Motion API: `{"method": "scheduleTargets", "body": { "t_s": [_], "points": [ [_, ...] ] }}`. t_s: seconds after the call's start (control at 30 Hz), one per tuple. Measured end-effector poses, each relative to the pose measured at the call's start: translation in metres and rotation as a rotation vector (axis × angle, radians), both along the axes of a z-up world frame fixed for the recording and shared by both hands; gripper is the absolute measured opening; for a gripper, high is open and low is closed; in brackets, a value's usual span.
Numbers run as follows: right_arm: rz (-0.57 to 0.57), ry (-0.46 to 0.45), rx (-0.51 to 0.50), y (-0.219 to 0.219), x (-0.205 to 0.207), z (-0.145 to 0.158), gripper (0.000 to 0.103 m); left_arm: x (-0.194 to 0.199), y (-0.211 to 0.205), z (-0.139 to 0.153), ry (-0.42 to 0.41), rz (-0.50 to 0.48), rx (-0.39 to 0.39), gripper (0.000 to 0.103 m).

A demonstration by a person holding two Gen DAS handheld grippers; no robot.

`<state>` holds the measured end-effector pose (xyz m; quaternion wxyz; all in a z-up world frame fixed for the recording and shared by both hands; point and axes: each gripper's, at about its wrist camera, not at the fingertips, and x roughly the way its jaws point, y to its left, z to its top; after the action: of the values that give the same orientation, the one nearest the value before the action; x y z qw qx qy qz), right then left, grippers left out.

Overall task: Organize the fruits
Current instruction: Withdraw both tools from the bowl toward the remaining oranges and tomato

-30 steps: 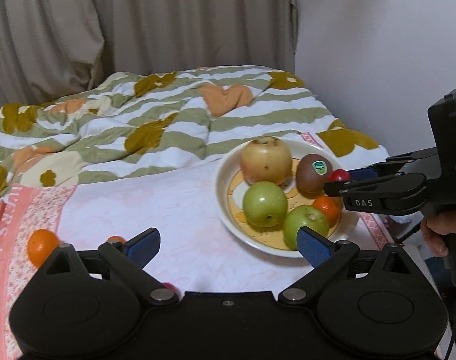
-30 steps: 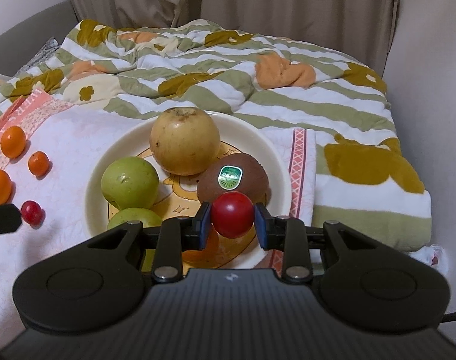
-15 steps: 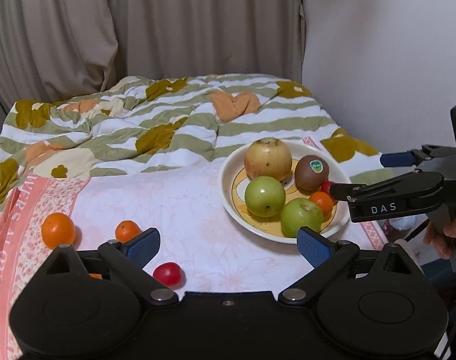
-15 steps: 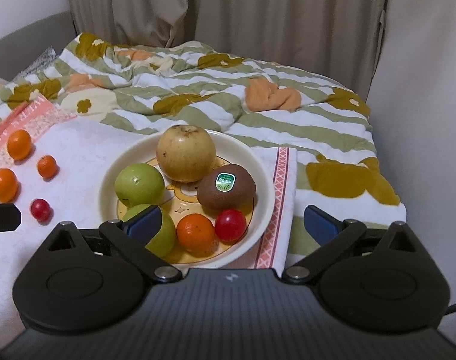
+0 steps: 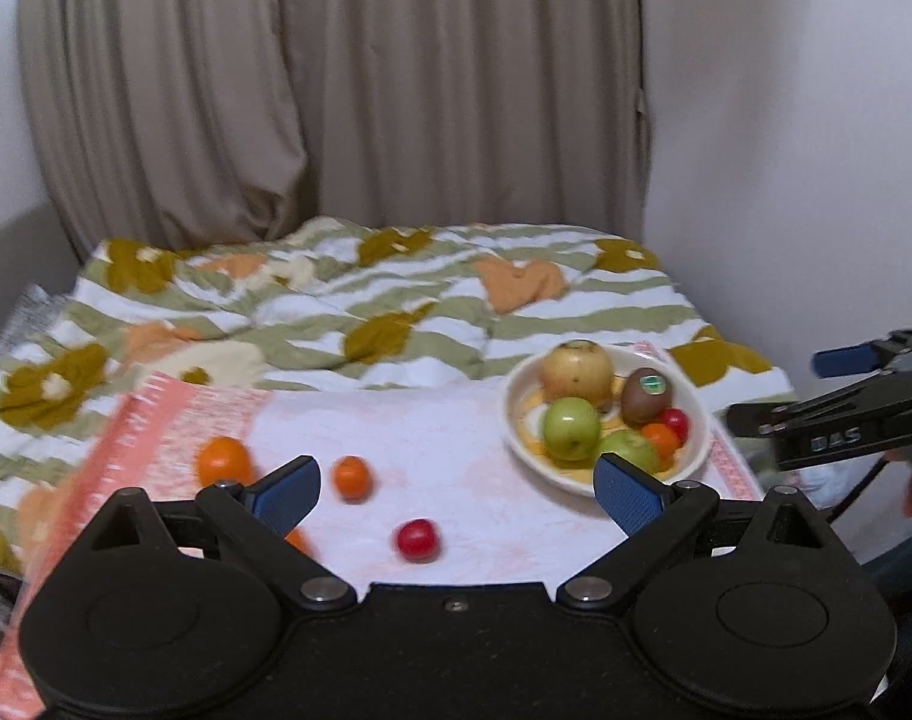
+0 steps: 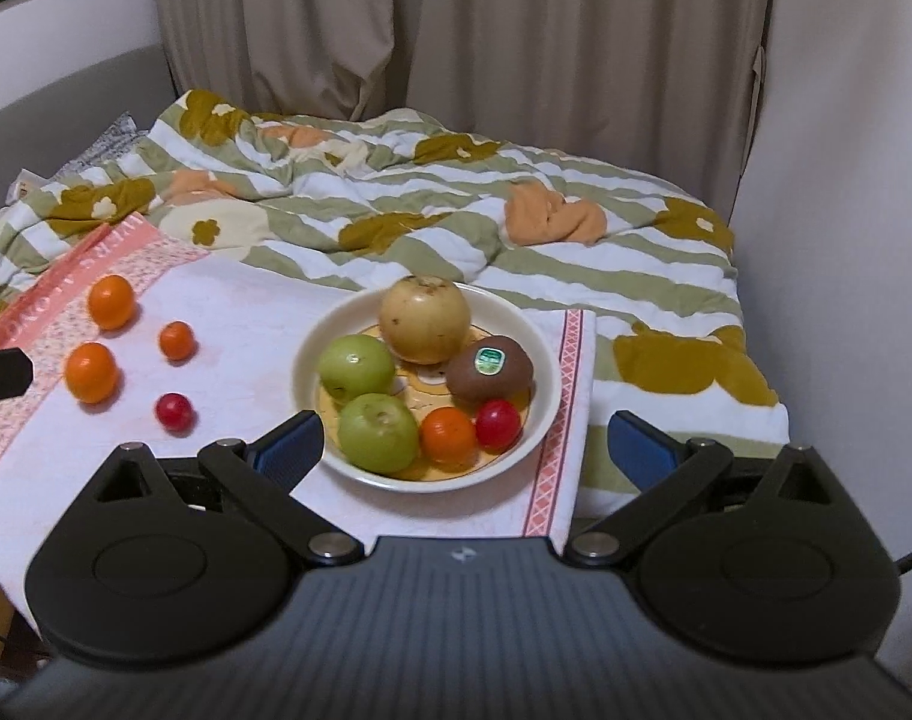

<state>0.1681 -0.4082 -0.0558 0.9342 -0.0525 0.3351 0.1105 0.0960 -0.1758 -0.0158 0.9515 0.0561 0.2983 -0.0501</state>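
In the right wrist view, the right gripper [image 6: 465, 441] fills the bottom of the frame, its jaws spread wide with nothing between them. Just beyond it, a plate [image 6: 540, 354] at the frame's centre holds six fruits: two green apples [image 6: 377, 433], one orange [image 6: 448, 435], one red tomato [image 6: 498, 424], one kiwi [image 6: 489, 369] with a sticker, and one yellow apple [image 6: 425, 319] at the far side. To the left on the towel [image 6: 246, 324] lie three oranges [image 6: 91, 372] and a second red tomato [image 6: 174, 411]. Farther back spreads one striped blanket [image 6: 396, 222], then the curtain [image 6: 456, 24]. In the left wrist view, the left gripper [image 5: 456, 489] points down at the towel from the bottom of the frame, jaws apart and empty.
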Motion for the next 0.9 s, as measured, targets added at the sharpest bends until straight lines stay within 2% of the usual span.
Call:
{"method": "scheduleTargets", "body": {
  "t_s": [0.27, 0.47, 0.73, 0.9],
  "points": [
    [0.0, -0.03, 0.035, 0.026, -0.027, 0.027, 0.103, -0.022, 0.045, 0.012, -0.03, 0.045, -0.001, 0.1],
    [0.003, -0.039, 0.043, 0.062, -0.036, 0.034, 0.103, -0.025, 0.087, 0.013, -0.037, 0.041, 0.011, 0.099],
    [-0.027, -0.021, 0.031, 0.117, -0.039, 0.02, 0.103, -0.006, 0.146, 0.0, 0.012, -0.015, 0.001, 0.099],
    [-0.071, 0.014, 0.037, 0.145, -0.036, 0.003, 0.103, 0.014, 0.174, -0.014, 0.056, -0.09, -0.001, 0.099]
  ]
}}
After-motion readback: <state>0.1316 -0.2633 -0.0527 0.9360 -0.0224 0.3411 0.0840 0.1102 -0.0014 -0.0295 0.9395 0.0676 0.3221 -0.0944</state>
